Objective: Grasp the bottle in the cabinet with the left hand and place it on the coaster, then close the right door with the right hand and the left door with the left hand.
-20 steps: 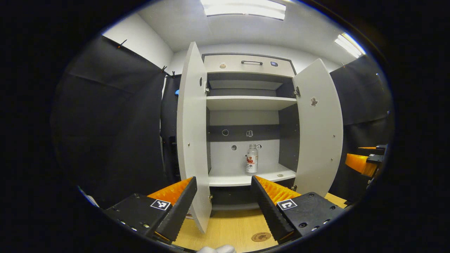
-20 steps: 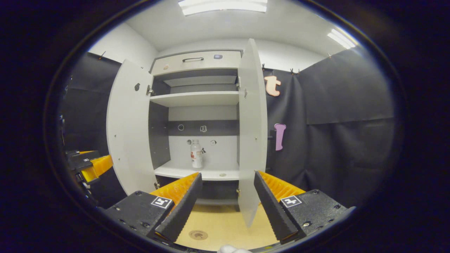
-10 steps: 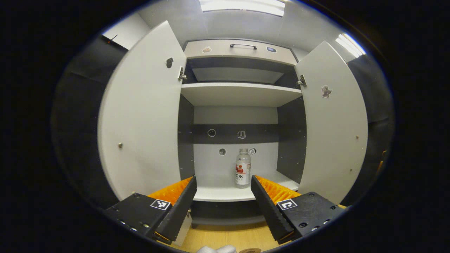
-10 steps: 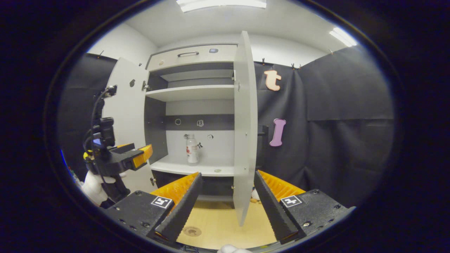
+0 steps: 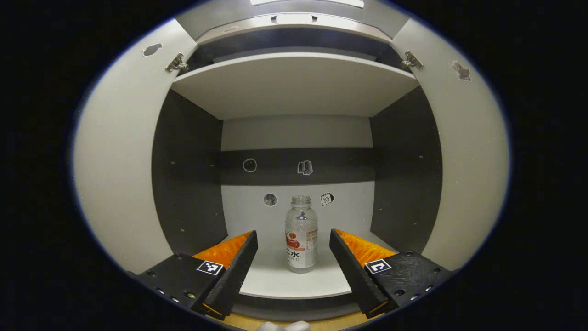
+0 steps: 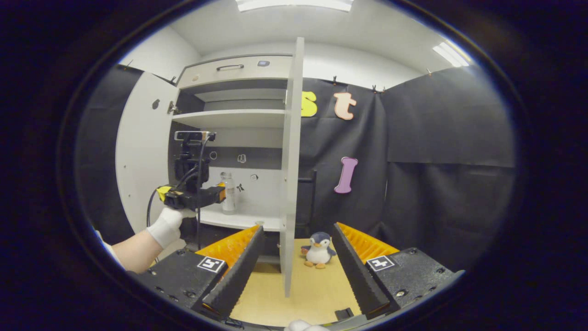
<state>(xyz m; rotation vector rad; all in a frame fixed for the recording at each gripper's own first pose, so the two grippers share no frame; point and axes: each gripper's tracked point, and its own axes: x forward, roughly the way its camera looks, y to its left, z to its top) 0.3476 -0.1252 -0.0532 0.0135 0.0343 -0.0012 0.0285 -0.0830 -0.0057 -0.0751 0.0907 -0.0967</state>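
Cabinet (image 5: 294, 87): big and pale, with both doors swung wide open. It stands at the back of the wooden table (image 6: 317, 285).
Right door (image 6: 288, 165): seen edge-on in the right gripper view, sticking straight out toward us. It is not yet shut.
Left door (image 5: 115, 161): open too, off to the left side.
Lower shelf (image 5: 285, 282): white and flat. This is where the bottle stands.
Left tongs (image 5: 293, 250): spread wide apart, holding nothing. They point right into the cabinet, at shelf height. In the right gripper view a gloved hand (image 6: 167, 225) holds them up by the shelf.
Right tongs (image 6: 296, 257): spread apart too, holding nothing. They hang back over the table, well away from the bottle.
Bottle (image 5: 301, 234): clear, no cap, standing straight up on the shelf. It sits dead ahead of the left tongs, lined up with the gap between the two fingers, but a bit farther in. Nothing touches it.
Next move: I think the left tongs just need to go straight forward, then squeeze its sides.
Toy penguin (image 6: 318, 250): small, sitting on the table past the right door.
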